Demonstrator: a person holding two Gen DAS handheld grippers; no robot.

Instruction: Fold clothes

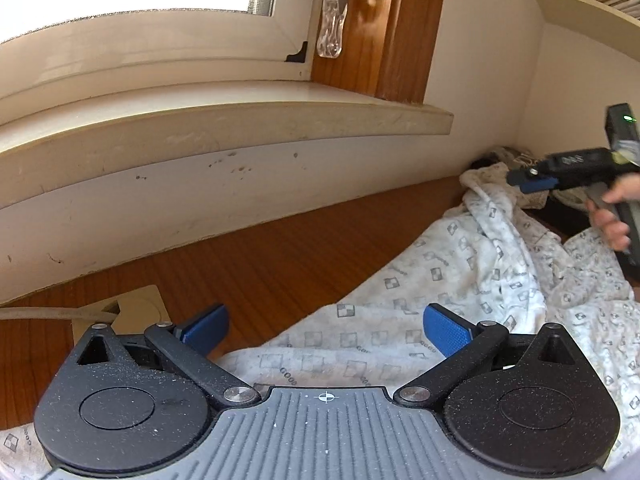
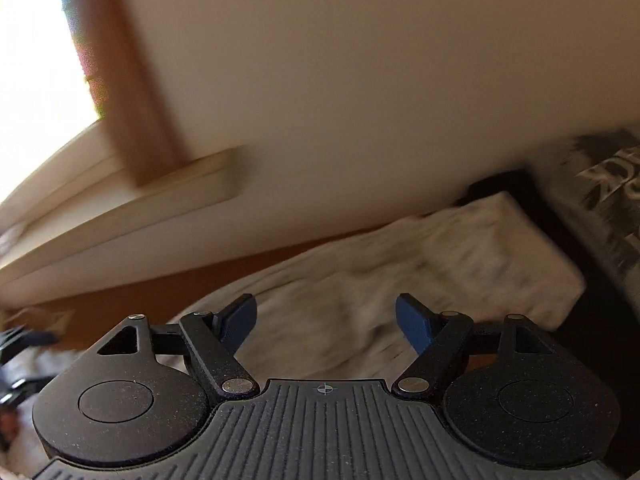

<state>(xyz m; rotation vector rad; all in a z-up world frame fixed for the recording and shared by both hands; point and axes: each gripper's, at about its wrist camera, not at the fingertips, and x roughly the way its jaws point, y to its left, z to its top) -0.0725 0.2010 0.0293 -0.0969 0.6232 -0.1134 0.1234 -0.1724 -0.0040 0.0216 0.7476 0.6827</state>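
Left wrist view shows a reddish-brown wooden counter (image 1: 280, 264) under a cream window sill (image 1: 224, 128), carrying a crumpled white garment printed with small grey squares (image 1: 460, 280). Over its near edge the left gripper (image 1: 326, 330) holds its blue-padded fingers spread, empty. Farther right, the right gripper (image 2: 326, 320), held by a hand (image 1: 614, 216), is blurred, fingers apart above the cloth.

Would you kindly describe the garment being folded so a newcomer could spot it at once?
Below the window sill, on the wooden table, lies a crumpled white garment. Unlike the dark printed clothing beside it, it carries small grey square motifs all over.
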